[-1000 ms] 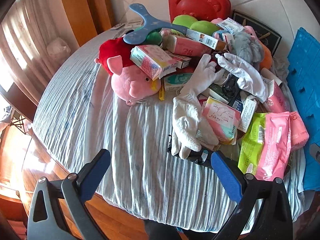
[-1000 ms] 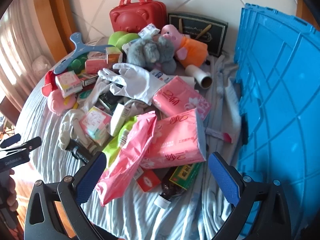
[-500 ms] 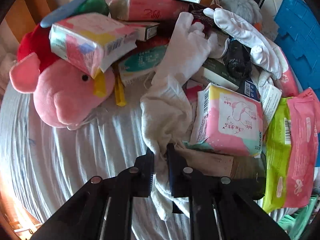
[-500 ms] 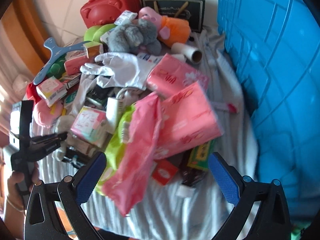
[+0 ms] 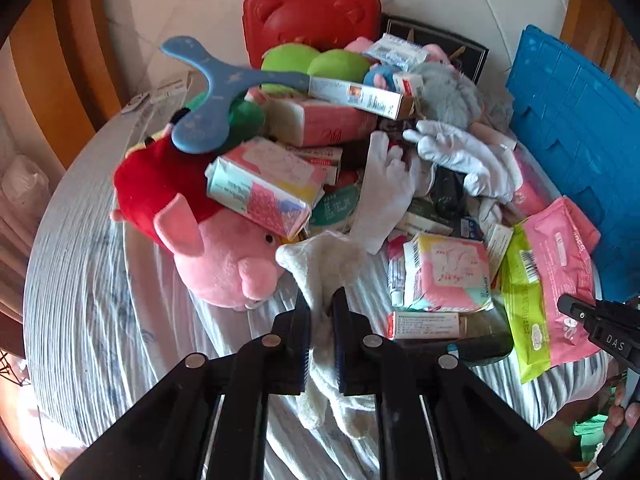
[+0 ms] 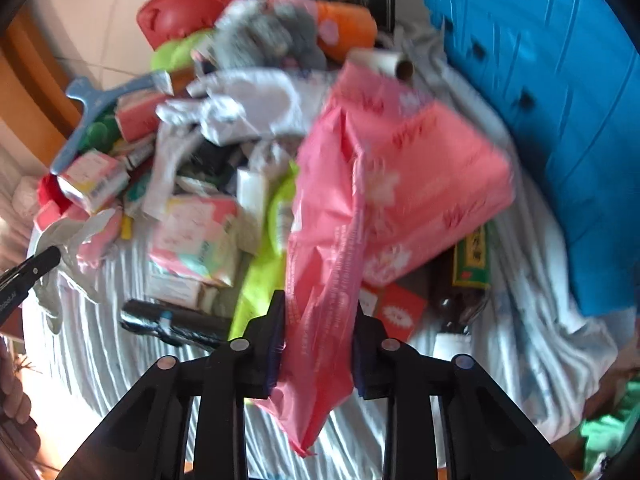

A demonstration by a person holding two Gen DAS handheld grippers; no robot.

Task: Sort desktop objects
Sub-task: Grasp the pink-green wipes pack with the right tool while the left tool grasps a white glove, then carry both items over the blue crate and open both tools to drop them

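A heap of objects lies on a round table with a grey striped cloth (image 5: 100, 300). My left gripper (image 5: 322, 312) is shut on a cream knitted glove (image 5: 324, 264) and holds it lifted off the cloth in front of the heap. My right gripper (image 6: 318, 312) is shut on a pink wet-wipe pack (image 6: 332, 272), which hangs between the jaws above the cloth; the right wrist view is blurred. The pink pack also shows in the left wrist view (image 5: 560, 264), with the right gripper (image 5: 600, 328) at its lower edge.
A blue plastic crate (image 5: 580, 128) stands at the right (image 6: 560, 100). The heap holds a pink pig plush (image 5: 216, 256), a red case (image 5: 312, 12), a blue boomerang (image 5: 212, 92), white gloves (image 5: 460, 152), tissue packs (image 6: 420, 184) and boxes.
My left gripper closed on the cream glove and has raised it back from the heap. My right gripper went from open to shut on the pink wet-wipe pack.
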